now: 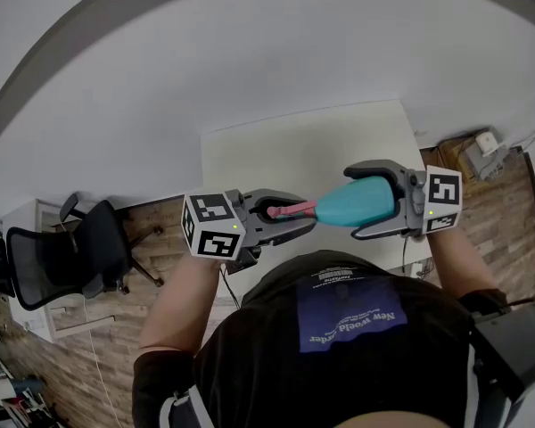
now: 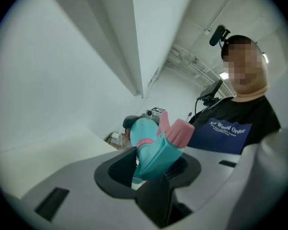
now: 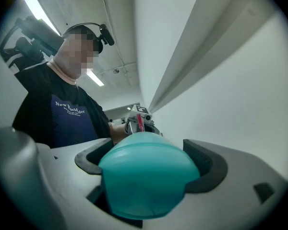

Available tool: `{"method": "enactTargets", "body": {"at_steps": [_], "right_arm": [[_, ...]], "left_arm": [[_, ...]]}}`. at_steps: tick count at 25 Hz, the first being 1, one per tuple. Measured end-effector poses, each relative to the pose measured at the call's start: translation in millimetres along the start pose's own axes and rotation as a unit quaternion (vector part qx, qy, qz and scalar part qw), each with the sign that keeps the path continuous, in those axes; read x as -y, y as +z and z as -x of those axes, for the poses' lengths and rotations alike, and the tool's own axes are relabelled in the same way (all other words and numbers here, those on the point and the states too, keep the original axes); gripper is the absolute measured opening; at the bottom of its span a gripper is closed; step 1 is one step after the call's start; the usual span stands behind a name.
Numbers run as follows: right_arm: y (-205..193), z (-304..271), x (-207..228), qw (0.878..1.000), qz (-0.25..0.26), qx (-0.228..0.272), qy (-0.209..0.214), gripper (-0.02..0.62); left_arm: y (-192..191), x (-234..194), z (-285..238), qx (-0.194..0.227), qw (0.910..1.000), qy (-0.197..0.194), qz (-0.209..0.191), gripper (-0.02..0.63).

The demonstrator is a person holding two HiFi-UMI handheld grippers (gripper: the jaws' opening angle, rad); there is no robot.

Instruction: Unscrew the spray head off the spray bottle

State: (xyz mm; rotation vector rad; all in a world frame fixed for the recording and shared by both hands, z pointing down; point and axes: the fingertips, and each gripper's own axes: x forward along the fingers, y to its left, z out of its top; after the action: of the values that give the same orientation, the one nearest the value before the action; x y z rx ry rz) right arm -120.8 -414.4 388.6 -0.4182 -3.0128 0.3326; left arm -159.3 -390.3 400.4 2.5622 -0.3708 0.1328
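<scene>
Along the bottom of the head view lies a black cotton T-shirt (image 1: 250, 355) with a blue printed patch. Just above it, at mid-frame, two smooth grey plastic grippers face each other. They hold the spray bottle (image 1: 361, 201) level in the air over the near edge of the table (image 1: 321, 141). The right gripper (image 1: 353, 201) has its dark curved pads clamped round the bottle's body, a rounded, glossy teal shell. The left gripper (image 1: 290, 219) has its jaws closed on the spray head (image 1: 290, 209), an angular teal piece with a pink collar, nozzle cap and trigger. Beyond are the matt white tabletop, a wood-plank floor (image 1: 490, 194) at right, and a black office chair (image 1: 62, 252) at far left
</scene>
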Motion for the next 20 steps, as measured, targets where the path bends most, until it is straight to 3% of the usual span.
{"method": "enactTargets", "body": {"at_steps": [8,12,13,15,17,18,20], "right_arm": [[1.3,8.3,5.8,0.999,-0.028,0.038,0.000,0.462],[2.9,13.5,8.7,0.999,-0.031,0.041,-0.004,0.462],[3.9,15.0,10.3,0.998,-0.035,0.044,-0.006,0.462],[6.0,18.2,14.5,0.998,-0.044,0.052,-0.009,0.462],[7.5,20.9,18.8,0.997,-0.056,0.059,-0.011,0.462],[8.1,22.1,20.9,0.996,-0.064,0.063,-0.010,0.462],[9.3,23.9,25.0,0.994,-0.084,0.072,-0.009,0.462]], "left_arm": [[9.9,5.4,-0.9,-0.010,0.9966,0.017,-0.080,0.144],[19.7,8.3,8.3,0.009,0.9931,0.029,-0.113,0.146],[23.1,8.1,12.4,0.015,0.9916,0.036,-0.124,0.181],[30.4,5.9,22.3,0.026,0.9857,0.062,-0.155,0.189],[38.7,3.3,33.0,0.036,0.9725,0.099,-0.208,0.189],[42.0,2.0,38.1,0.035,0.9605,0.120,-0.249,0.189],[42.3,-0.8,47.5,0.005,0.9211,0.163,-0.353,0.190]]}}
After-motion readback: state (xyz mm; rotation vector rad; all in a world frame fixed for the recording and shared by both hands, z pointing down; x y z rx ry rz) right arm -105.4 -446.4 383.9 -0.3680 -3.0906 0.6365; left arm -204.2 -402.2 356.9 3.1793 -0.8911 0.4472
